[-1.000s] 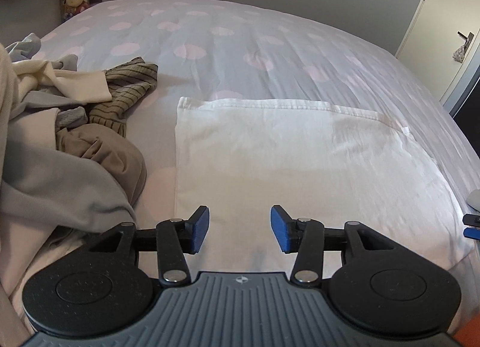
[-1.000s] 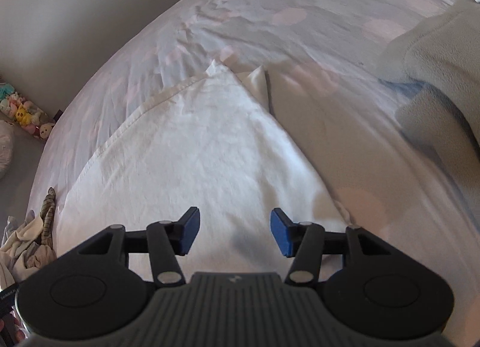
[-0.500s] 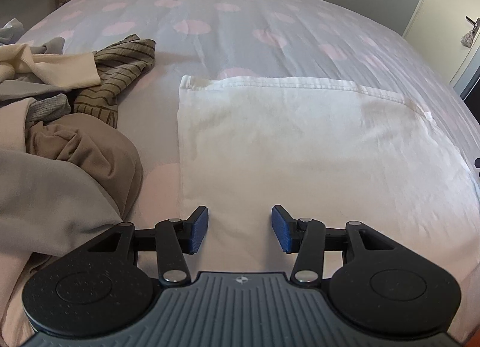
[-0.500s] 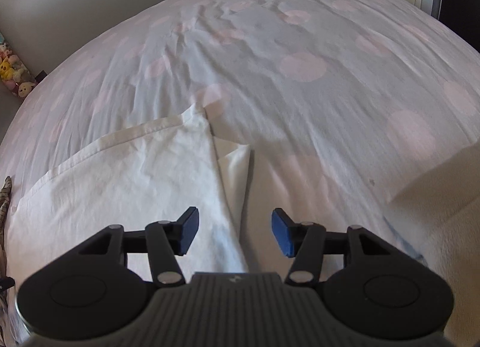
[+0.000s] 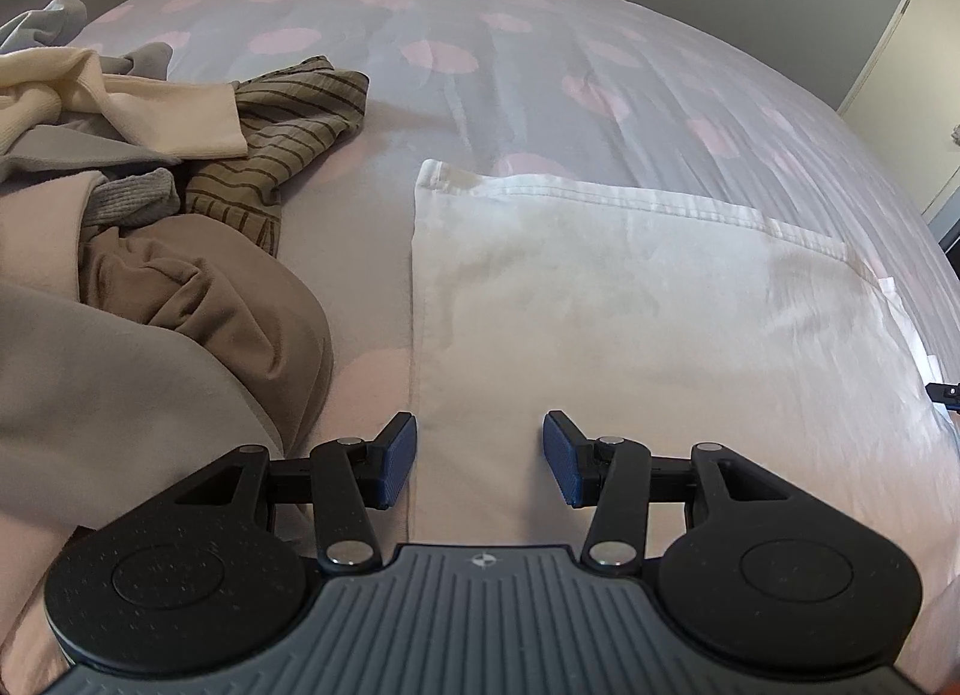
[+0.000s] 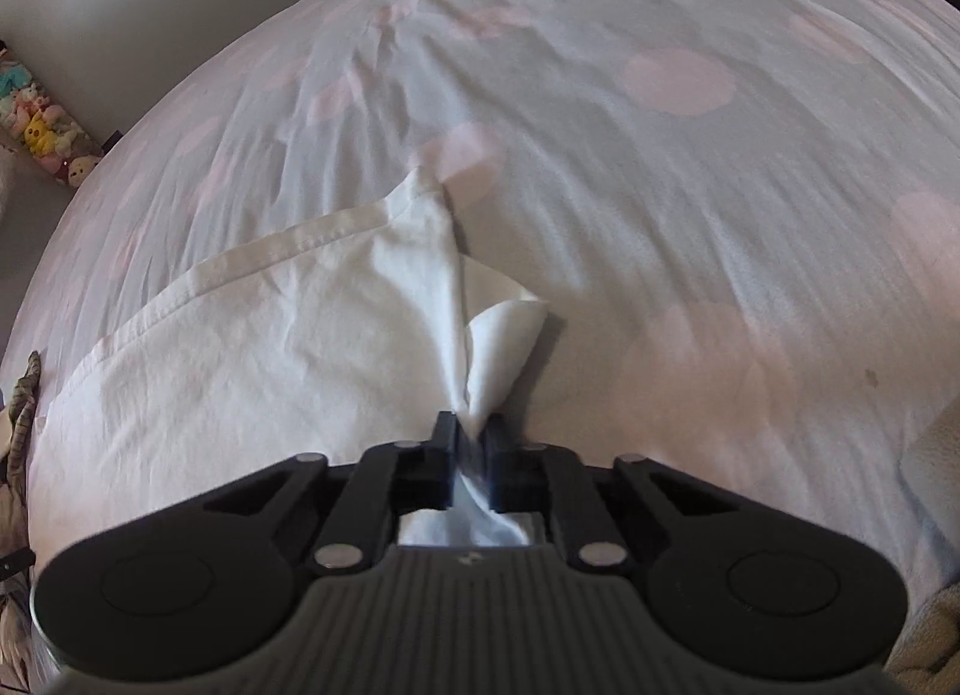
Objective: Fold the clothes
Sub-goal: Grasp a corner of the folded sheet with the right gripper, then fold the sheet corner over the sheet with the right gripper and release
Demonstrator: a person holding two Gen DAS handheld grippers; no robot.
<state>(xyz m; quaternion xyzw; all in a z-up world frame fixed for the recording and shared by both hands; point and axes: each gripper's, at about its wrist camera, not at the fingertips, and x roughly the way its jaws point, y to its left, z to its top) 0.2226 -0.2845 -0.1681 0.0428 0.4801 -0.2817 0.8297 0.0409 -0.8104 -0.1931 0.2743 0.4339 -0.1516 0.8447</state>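
Observation:
A white cloth (image 5: 630, 299) lies flat on the bed, folded into a rectangle with a hemmed far edge. My left gripper (image 5: 479, 458) stands open just over its near left edge, blue pads apart, nothing between them. In the right wrist view the same white cloth (image 6: 270, 347) spreads to the left, and my right gripper (image 6: 471, 431) is shut on its right edge, which bunches up and lifts between the fingers. A tip of the right gripper (image 5: 945, 393) shows at the right border of the left wrist view.
A heap of unfolded clothes (image 5: 120, 251) lies left of the white cloth: a tan garment, a striped olive one (image 5: 282, 137), a cream one and grey ones. The bedsheet (image 6: 660, 125) is pale with pink dots. Plush toys (image 6: 48, 137) sit by the wall.
My right gripper moved onto the cloth's right edge and shut on it, pulling the fabric up. My left gripper shifted left and closer to the cloth's left edge, still open.

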